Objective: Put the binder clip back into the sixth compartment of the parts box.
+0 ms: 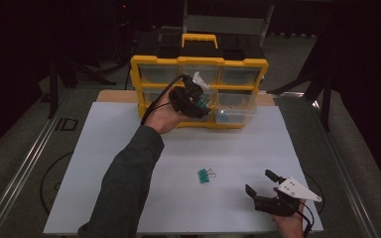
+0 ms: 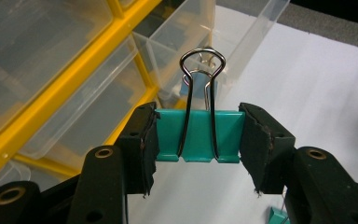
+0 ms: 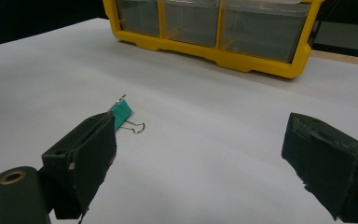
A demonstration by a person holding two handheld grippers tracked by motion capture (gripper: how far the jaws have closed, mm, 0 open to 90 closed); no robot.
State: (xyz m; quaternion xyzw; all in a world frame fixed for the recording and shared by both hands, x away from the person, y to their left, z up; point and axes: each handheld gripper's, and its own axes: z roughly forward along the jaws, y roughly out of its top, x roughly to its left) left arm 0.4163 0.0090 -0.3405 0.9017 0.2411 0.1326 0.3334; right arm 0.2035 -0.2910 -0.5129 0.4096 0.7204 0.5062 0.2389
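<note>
Left gripper (image 2: 198,135) clamping a teal clip (image 2: 198,135) by its two ends, jaws closed in on it, wire handles standing up and away from the jaws. Hovering in the high view (image 1: 198,101) at the far middle of the table, right in front of the organizer (image 1: 198,62), a hand (image 1: 164,115) and dark sleeve (image 1: 121,183) reaching up to it from the near edge. Pointing, in its own view, toward a clear drawer (image 2: 223,42) pulled out of the yellow frame; something small and blue lying inside it, possibly another clip, too blurred to be sure.

Right gripper (image 1: 260,183) resting at the near right corner of the white sheet (image 1: 104,158), jaws spread wide and gripping nothing, grey plate (image 1: 297,188) on top. Looking, in its own view (image 3: 205,163), across bare sheet toward the organizer's lower drawers.

Second clip (image 1: 204,175) lying flat on the sheet, near middle, left of the right gripper and well apart from it, handles splayed to its right. Showing in the right gripper view (image 3: 121,112) just beyond the left jaw, and peeking in at the bottom edge of the left gripper view (image 2: 277,217).

Organizer standing at the far edge of the table: yellow frame, clear drawers in rows, black top with a yellow handle (image 1: 199,38). Lower right drawer (image 1: 235,113) sticking out toward the near side.
</note>
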